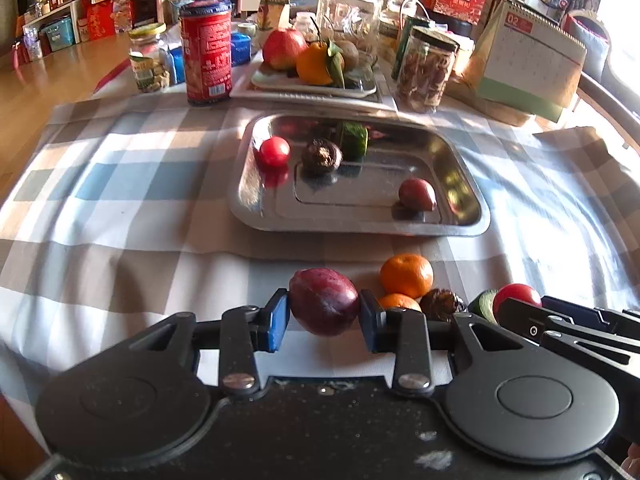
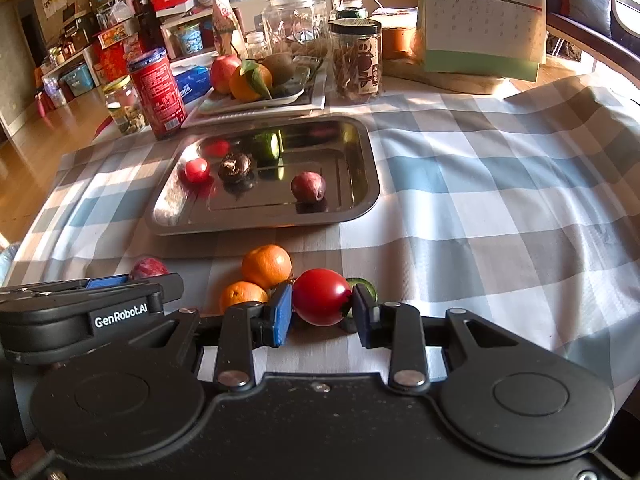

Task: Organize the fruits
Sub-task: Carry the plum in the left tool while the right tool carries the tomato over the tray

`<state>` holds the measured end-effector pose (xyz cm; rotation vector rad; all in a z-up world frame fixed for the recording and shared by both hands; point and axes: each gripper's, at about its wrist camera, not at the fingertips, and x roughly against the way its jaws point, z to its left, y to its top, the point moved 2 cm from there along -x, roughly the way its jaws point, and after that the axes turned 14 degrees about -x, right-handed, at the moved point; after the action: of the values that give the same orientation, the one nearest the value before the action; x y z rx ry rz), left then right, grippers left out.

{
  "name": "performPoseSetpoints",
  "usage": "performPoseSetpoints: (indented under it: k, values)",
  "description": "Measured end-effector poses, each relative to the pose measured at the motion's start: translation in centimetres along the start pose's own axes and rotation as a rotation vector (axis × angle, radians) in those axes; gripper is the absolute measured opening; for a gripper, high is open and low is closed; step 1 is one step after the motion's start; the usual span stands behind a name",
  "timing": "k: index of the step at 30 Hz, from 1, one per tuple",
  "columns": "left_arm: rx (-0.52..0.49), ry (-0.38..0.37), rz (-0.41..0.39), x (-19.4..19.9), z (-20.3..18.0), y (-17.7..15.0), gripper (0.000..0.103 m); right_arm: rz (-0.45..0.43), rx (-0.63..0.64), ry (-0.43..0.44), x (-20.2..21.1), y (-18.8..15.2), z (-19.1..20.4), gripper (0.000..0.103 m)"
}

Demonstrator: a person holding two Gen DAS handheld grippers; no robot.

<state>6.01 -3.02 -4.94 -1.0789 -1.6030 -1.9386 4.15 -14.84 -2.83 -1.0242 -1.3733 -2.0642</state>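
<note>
In the left wrist view the left gripper (image 1: 324, 314) is clamping a plum (image 1: 323, 301) above the cloth (image 1: 120, 240), while the tray (image 1: 472, 216) ahead is already holding four fruits. In the right wrist view the right gripper (image 2: 322, 308) is squeezing a tomato (image 2: 321, 296), and two oranges (image 2: 267, 266) are lying just beside it, waiting, so I judge the sorting about half done

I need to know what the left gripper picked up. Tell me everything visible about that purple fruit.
The purple fruit is egg-shaped, smooth and glossy, deep reddish-purple with a paler sheen on top. It sits whole between the left gripper's blue pads, pressed from both sides, near the checked tablecloth. It is short of the steel tray and apart from the oranges.
</note>
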Motion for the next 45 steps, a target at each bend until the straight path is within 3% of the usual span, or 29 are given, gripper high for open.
performPoseSetpoints:
  k: [8, 16, 26, 30, 40, 45]
  values:
    - [-0.020, 0.003, -0.017, 1.2, -0.1, 1.8, 0.036, 0.005, -0.041, 0.050, 1.0, 1.3, 0.7, 0.043]
    - [-0.022, 0.006, -0.013, 1.8, 1.2, 4.9, 0.036, -0.029, -0.053, 0.106, 2.2, 4.9, 1.8, 0.043]
    - [-0.082, 0.051, -0.021, 0.6, 2.2, 10.7, 0.036, -0.005, -0.116, 0.156, 0.0, 10.9, 3.2, 0.043]
    - [-0.054, 0.045, -0.016, -0.8, 2.9, 12.3, 0.036, 0.015, -0.166, 0.160, -2.0, 12.8, 3.3, 0.043]
    - [-0.048, 0.022, 0.064, -5.9, 2.7, 13.4, 0.036, 0.039, -0.146, 0.069, -7.1, 13.6, 3.8, 0.043]
    - [-0.024, 0.009, 0.144, -8.3, 3.1, 12.5, 0.036, 0.100, -0.155, 0.025, -9.6, 13.0, 3.6, 0.043]
